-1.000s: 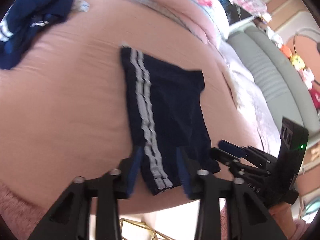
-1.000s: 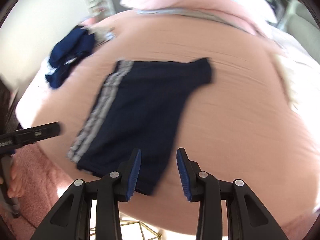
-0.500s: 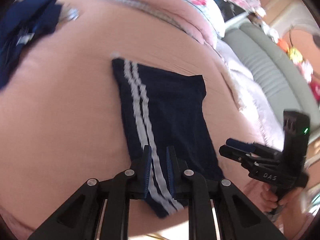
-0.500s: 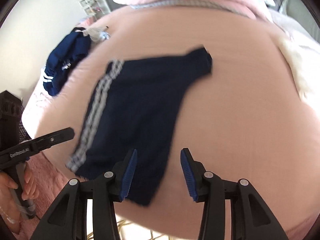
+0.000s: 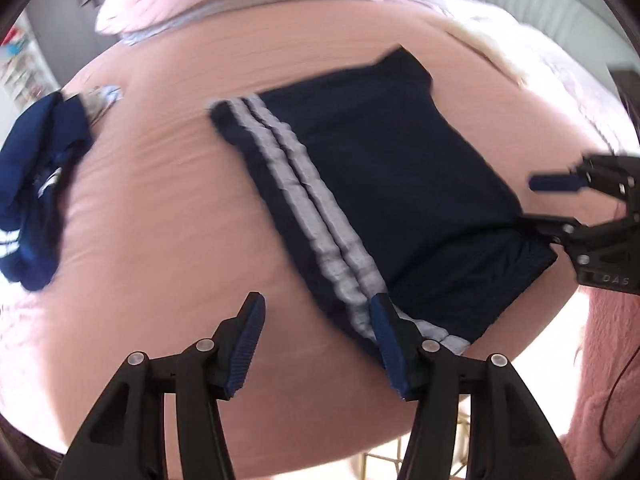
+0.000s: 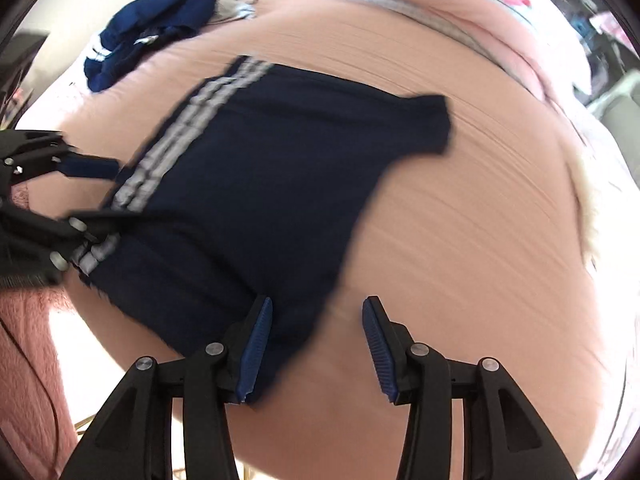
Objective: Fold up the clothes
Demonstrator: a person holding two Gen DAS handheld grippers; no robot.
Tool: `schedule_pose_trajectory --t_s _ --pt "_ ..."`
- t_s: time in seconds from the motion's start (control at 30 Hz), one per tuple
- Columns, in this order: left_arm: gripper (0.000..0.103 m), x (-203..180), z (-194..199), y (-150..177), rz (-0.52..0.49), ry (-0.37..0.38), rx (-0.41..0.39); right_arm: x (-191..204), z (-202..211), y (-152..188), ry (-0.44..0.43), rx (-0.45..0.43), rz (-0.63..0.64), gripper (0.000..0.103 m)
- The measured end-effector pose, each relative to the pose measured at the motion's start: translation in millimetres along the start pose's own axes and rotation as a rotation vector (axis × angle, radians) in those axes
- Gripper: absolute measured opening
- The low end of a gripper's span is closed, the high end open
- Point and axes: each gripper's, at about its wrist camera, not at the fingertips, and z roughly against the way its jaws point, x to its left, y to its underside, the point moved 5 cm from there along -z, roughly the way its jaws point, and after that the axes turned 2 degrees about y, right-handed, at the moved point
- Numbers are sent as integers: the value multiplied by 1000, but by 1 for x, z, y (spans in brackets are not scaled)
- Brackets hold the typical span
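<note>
While the shorts [image 5: 384,184] lie flat, the left gripper [image 5: 316,344] is opening, the right gripper [image 6: 316,352] spread.

Motion blur smears the navy shorts [image 6: 256,184] and their stripes in both views. The crumpled navy garment [image 5: 36,184] is cut by the left wrist view's edge, its kind unclear. The right gripper [image 5: 560,204] runs off frame, and whether its lower finger touches the shorts is unclear
</note>
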Motion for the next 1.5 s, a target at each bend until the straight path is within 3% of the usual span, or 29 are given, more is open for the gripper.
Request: schedule_pose_trajectory --t_s 0.1,0.17,0.27,0.33,0.4,0.5,0.53,0.7,0.77,0.97,1.07,1.2,1.33,1.5 --pt "52 -13 14 -12 -5 92 -103 -11 11 -2 -38 -17 -76 46" --pt "52 -27 8 -17 -29 144 -110 -3 16 -11 -78 -62 -97 46" --pt "52 -46 -24 -19 -99 100 10 16 6 -18 -146 -45 -89 46" --pt "52 -40 -18 -11 -112 106 15 24 -12 -8 -139 47 -50 46" --pt "52 -30 -8 -9 -84 119 -8 19 -9 1 -154 42 -40 47" --pt "52 -9 11 -21 10 137 -95 -2 7 -1 -241 47 -145 47" --pt "52 0 15 -29 39 134 -129 -8 10 -9 -229 23 -149 47" --pt "51 28 -14 -80 65 -53 -126 -28 16 -58 -96 -76 -130 47" --pt "51 29 -27 -95 75 -21 -120 -28 13 -74 -51 -87 -123 47" --pt "51 4 -73 -140 52 43 -139 -25 -19 -114 -66 -73 -119 47" --pt "51 -3 -69 -139 33 38 -126 -22 -38 -134 -78 -54 -107 47" --pt "51 7 -98 -143 32 6 -56 -17 -69 -151 -75 3 -70 46" --pt "52 11 -103 -151 34 -1 -62 -15 -85 -160 -56 13 -14 46" --pt "52 15 -110 -169 19 -27 -68 -25 -94 -183 -51 -7 -50 46"
